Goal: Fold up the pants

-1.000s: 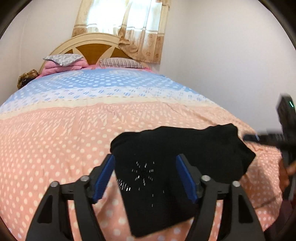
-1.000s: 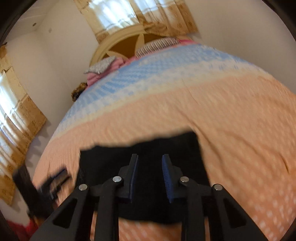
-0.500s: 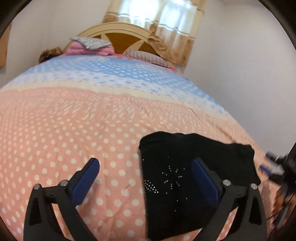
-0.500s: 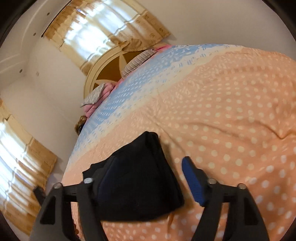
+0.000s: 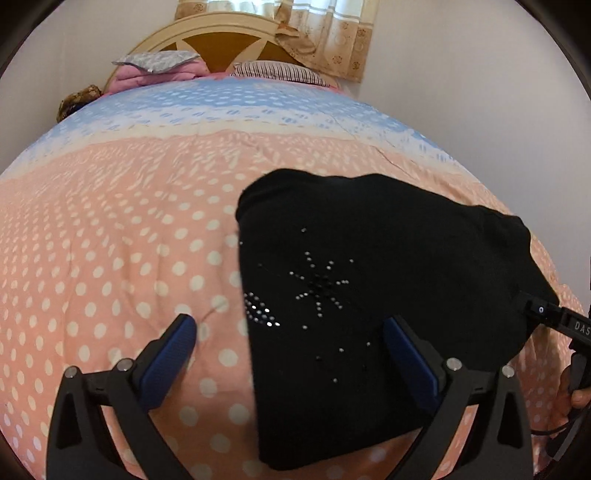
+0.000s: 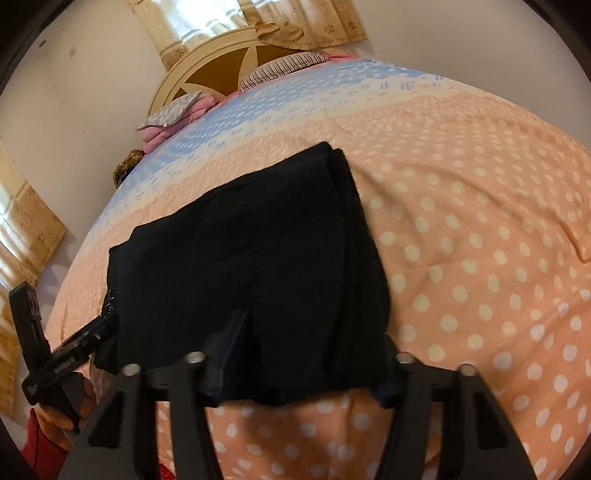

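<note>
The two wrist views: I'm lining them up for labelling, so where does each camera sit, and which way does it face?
Left wrist: on the left tool, looking down across the bed toward the headboard; wide-open fingers, black pants between them.
Right wrist: on the right tool, facing the same bed; its fingers straddle the pants' near edge; a hand shows lower left.
Shared: pants, bed, headboard, curtain; each sees the other tool.

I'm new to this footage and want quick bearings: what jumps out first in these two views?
A folded black pair of pants, with a rhinestone starburst on it, lies on a peach polka-dot bedspread near the bed's foot. The left gripper stands wide open over the pants' left edge; the right gripper straddles their near edge. At the far end are a sunburst headboard and pillows.
</note>
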A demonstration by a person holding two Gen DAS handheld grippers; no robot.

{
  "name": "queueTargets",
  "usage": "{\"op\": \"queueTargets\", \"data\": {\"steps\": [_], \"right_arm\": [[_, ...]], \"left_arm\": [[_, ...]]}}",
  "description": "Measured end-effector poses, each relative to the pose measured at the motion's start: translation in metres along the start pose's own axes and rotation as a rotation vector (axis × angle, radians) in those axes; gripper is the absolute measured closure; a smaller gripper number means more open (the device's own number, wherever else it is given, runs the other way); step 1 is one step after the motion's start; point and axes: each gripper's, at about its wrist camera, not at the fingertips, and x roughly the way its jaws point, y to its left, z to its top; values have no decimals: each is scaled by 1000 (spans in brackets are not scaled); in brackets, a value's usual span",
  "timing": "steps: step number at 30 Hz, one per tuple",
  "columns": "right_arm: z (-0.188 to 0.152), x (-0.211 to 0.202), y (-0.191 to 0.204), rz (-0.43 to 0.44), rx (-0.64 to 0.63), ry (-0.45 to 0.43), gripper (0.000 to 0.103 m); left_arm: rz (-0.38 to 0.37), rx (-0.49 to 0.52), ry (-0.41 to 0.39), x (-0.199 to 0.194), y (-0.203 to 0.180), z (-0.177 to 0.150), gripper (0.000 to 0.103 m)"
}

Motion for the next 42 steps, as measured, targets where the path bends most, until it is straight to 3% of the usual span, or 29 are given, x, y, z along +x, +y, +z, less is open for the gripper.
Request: {"op": "queueTargets", "data": {"steps": [1, 2, 5, 6, 9, 16, 21, 26, 34, 42], "right_arm": [[3, 4, -5, 3, 6, -3, 56], [1, 4, -8, 11, 21, -10, 58], [-3, 1, -10, 23, 41, -20, 69], [-3, -1, -8, 14, 38, -23, 71], [-3, -9, 2, -19, 9, -43, 75], [-1, -37, 38, -102, -125, -146, 77], [1, -51, 59, -97, -174, -193, 77], [7, -62, 79, -62, -203, -216, 77], [24, -78, 121, 21, -270, -265, 77], [56, -47, 189, 171, -337, -263, 77]], "left_arm": [[-19, -5, 3, -3, 2, 1, 17], [-52, 0, 6, -6, -1, 3, 37], [-48, -11, 6, -9, -2, 9, 65], [-62, -27, 5, -9, 1, 11, 80], [-114, -69, 13, -8, 8, 15, 83], [-101, -22, -39, -26, -3, 20, 87], [-111, -6, -68, -38, -4, 25, 88], [-164, -30, -106, -51, 9, 31, 88], [-143, -106, -178, -70, 48, 48, 89], [9, -163, -297, -99, 117, 82, 89]]}}
